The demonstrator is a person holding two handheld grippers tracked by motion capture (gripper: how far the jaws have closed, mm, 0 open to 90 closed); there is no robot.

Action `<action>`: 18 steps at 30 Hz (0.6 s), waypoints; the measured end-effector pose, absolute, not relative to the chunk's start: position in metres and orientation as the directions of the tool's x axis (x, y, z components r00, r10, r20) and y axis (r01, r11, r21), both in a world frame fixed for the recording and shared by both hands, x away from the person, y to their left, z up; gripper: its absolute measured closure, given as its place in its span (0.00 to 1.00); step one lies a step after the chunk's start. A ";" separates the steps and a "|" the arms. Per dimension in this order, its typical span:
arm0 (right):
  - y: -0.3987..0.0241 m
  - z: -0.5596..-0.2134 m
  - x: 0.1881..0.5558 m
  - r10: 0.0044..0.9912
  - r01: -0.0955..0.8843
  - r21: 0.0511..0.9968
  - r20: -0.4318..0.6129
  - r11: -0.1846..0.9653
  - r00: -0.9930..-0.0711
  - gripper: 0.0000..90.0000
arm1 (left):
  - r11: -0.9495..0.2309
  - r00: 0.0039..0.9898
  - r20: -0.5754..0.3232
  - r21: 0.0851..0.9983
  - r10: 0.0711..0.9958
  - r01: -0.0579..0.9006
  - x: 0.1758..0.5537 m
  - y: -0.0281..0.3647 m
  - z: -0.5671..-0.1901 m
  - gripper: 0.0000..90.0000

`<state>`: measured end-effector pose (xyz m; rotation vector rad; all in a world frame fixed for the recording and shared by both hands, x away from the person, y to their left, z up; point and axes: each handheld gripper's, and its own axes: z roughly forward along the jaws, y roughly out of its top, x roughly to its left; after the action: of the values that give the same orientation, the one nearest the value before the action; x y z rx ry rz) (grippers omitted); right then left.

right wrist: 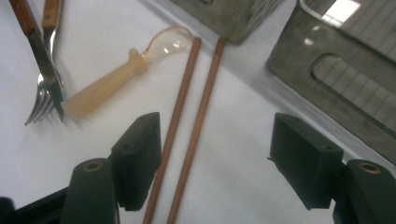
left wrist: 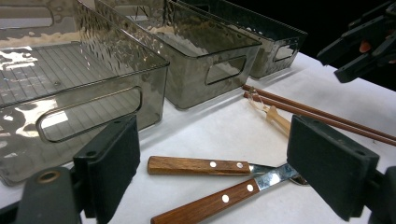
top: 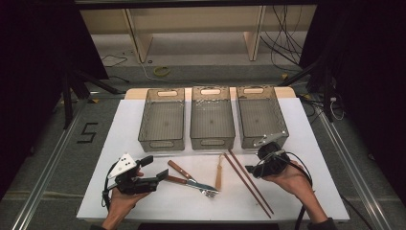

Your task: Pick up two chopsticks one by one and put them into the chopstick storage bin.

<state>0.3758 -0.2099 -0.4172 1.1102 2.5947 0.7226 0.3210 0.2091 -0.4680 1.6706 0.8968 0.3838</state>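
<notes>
Chopsticks (top: pixel 249 181) lie on the white sheet (top: pixel 306 191) just left of the right gripper (top: pixel 253 168), jaws apart, nothing held. Left gripper (top: pixel 155 173) — jaws spread, empty, just short of knife (top: pixel 184 172) and fork (top: pixel 191 184).

Left gripper view: wooden handles between the jaws, untouched.

Right gripper view: chopsticks (right wrist: pixel 187 130) pass beside the left finger (right wrist: pixel 137 158) — no contact; spoon (right wrist: pixel 126 74) lies beyond.

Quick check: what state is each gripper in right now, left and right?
Left tongs: open, empty, by the wooden-handled cutlery.
Right tongs: open, holding nothing, above the chopsticks.
</notes>
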 end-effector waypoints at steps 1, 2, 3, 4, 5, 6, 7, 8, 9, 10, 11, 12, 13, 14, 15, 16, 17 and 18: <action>-0.208 -0.420 0.377 0.719 0.615 0.502 -0.021 0.609 -0.695 0.42 | -0.065 0.655 -0.200 0.932 0.728 0.357 0.321 0.209 -0.468 0.18; -0.206 -0.422 0.377 0.717 0.618 0.481 -0.031 0.622 -0.697 0.43 | -0.065 0.656 -0.200 0.932 0.728 0.356 0.321 0.209 -0.468 0.18; -0.204 -0.424 0.378 0.712 0.620 0.460 -0.040 0.635 -0.701 0.45 | -0.065 0.655 -0.200 0.932 0.728 0.357 0.321 0.209 -0.468 0.18; -0.202 -0.427 0.379 0.707 0.622 0.443 -0.042 0.646 -0.706 0.47 | -0.064 0.655 -0.200 0.932 0.728 0.356 0.321 0.209 -0.468 0.18; -0.201 -0.428 0.379 0.706 0.627 0.423 -0.045 0.654 -0.707 0.48 | -0.065 0.655 -0.199 0.932 0.728 0.356 0.321 0.209 -0.468 0.18; -0.200 -0.430 0.380 0.701 0.627 0.411 -0.046 0.662 -0.711 0.50 | -0.067 0.656 -0.197 0.932 0.728 0.355 0.321 0.209 -0.468 0.18; -0.199 -0.431 0.381 0.702 0.634 0.394 -0.043 0.666 -0.711 0.52 | -0.068 0.657 -0.197 0.933 0.728 0.354 0.321 0.209 -0.467 0.18; -0.198 -0.433 0.382 0.699 0.637 0.376 -0.041 0.673 -0.714 0.53 | -0.068 0.657 -0.197 0.933 0.728 0.354 0.321 0.209 -0.467 0.18; -0.197 -0.435 0.383 0.692 0.637 0.361 -0.035 0.681 -0.721 0.54 | -0.069 0.657 -0.195 0.933 0.728 0.353 0.321 0.209 -0.467 0.18; -0.196 -0.436 0.384 0.692 0.642 0.346 -0.031 0.684 -0.721 0.56 | -0.069 0.657 -0.195 0.933 0.728 0.353 0.321 0.209 -0.467 0.18; -0.195 -0.438 0.384 0.688 0.641 0.332 -0.031 0.692 -0.725 0.58 | -0.069 0.657 -0.195 0.933 0.728 0.354 0.321 0.209 -0.467 0.18; -0.195 -0.438 0.384 0.688 0.641 0.332 -0.031 0.692 -0.725 0.58 | -0.070 0.657 -0.195 0.933 0.728 0.354 0.321 0.209 -0.468 0.18; -0.193 -0.440 0.385 0.684 0.644 0.307 -0.031 0.700 -0.729 0.61 | -0.070 0.656 -0.195 0.932 0.729 0.355 0.321 0.209 -0.468 0.18; -0.193 -0.442 0.385 0.680 0.643 0.299 -0.024 0.705 -0.733 0.62 | -0.070 0.656 -0.195 0.932 0.729 0.355 0.321 0.209 -0.468 0.18; -0.192 -0.442 0.385 0.680 0.647 0.287 -0.023 0.706 -0.732 0.63 | -0.071 0.656 -0.194 0.933 0.729 0.354 0.321 0.209 -0.468 0.18; -0.192 -0.442 0.385 0.680 0.647 0.287 -0.023 0.706 -0.732 0.63 | -0.071 0.656 -0.194 0.933 0.729 0.354 0.321 0.209 -0.468 0.18; -0.190 -0.444 0.385 0.674 0.644 0.272 -0.021 0.715 -0.739 0.65 | -0.070 0.656 -0.194 0.933 0.730 0.354 0.321 0.209 -0.468 0.18; -0.189 -0.445 0.385 0.670 0.643 0.264 -0.015 0.718 -0.742 0.66 | -0.070 0.656 -0.194 0.933 0.730 0.354 0.321 0.209 -0.468 0.18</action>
<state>0.3852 -0.1892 -0.4448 1.0776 2.8092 0.3698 0.3212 0.2094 -0.4676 1.6751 0.8941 0.3902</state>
